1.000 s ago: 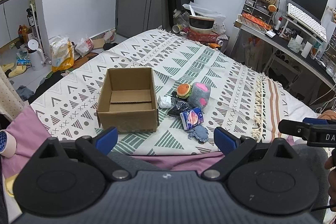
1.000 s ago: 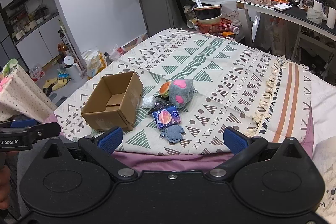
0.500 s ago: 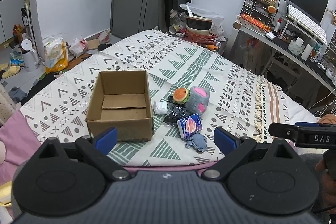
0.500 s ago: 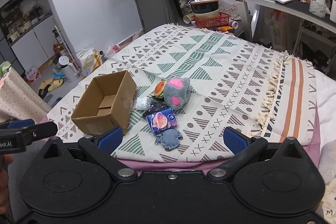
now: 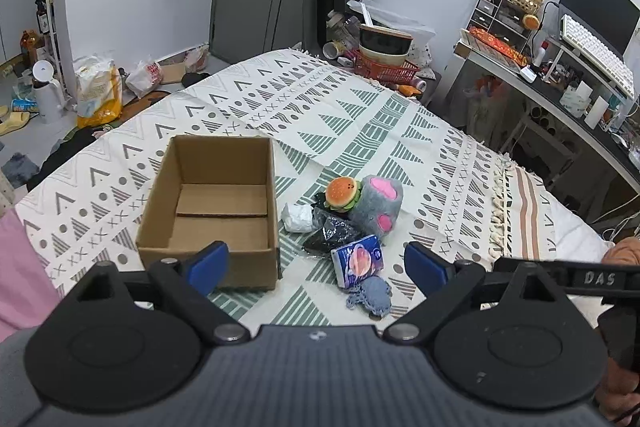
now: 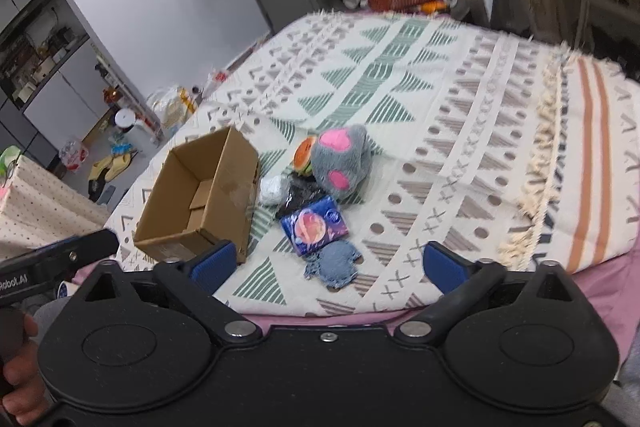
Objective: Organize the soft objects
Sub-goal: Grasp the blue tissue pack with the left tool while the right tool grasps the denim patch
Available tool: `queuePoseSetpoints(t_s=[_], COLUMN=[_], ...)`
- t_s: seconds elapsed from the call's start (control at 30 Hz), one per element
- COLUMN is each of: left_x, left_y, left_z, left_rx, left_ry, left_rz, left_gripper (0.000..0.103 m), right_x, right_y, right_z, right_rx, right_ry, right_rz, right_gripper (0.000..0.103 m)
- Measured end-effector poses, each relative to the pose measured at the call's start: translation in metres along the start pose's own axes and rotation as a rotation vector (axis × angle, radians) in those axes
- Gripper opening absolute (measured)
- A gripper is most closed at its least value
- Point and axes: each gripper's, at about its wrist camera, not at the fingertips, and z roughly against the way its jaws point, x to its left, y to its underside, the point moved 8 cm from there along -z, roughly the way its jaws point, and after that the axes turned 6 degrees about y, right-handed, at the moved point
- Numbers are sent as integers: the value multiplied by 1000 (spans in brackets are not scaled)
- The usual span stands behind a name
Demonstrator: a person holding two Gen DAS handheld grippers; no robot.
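Brown cardboard, one open box (image 5: 212, 211), sits on the patterned bedspread (image 5: 360, 115) with its long axis running away from me and its mouth facing up; nothing lies inside it. Just to its right is a tight cluster of six soft things, one of each. A grey plush paw (image 5: 378, 205) lies tilted, its pink pads turned up and toward me. A small burger toy (image 5: 341, 191) touches its left side. A white crumpled wad (image 5: 297, 218) lies nearest the box. A black crinkled bag (image 5: 330, 235) lies in the middle. A blue packet (image 5: 358, 259) lies flat, with its long axis slanting away to the right. A blue-grey knitted piece (image 5: 370, 295) lies closest to me, touching the packet's near edge. My left tool (image 5: 316, 265) hovers at the bed's near edge, jaws spread wide and holding nothing. My right tool (image 6: 326, 263) hovers likewise, released, above the knitted piece.
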Motion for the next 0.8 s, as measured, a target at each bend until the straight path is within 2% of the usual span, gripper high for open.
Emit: queuePoseSetpoints(t_s=[0.07, 0.23, 0.4, 0.5, 0.63, 0.8], left_x=[-2, -3, -3, -5, -9, -12], left_y=[0, 1, 5, 7, 11, 14], left_z=[-10, -32, -54, -71, -91, -111], left_rx=[17, 45, 72, 101, 148, 201], left_ry=[3, 1, 25, 48, 61, 81], left_rz=[0, 3, 12, 7, 12, 7], left_gripper=[94, 89, 83, 74, 64, 54], right_x=[0, 1, -4, -7, -18, -28], right_y=[1, 5, 9, 12, 13, 16], right_z=[-9, -33, -53, -69, -87, -111], right_rx=[24, 66, 71, 108, 113, 178], right_ry=[-16, -47, -101, -151, -128, -175], right_rz=[-23, -83, -138, -200, -244, -327], right_gripper=[93, 93, 90, 85, 83, 70])
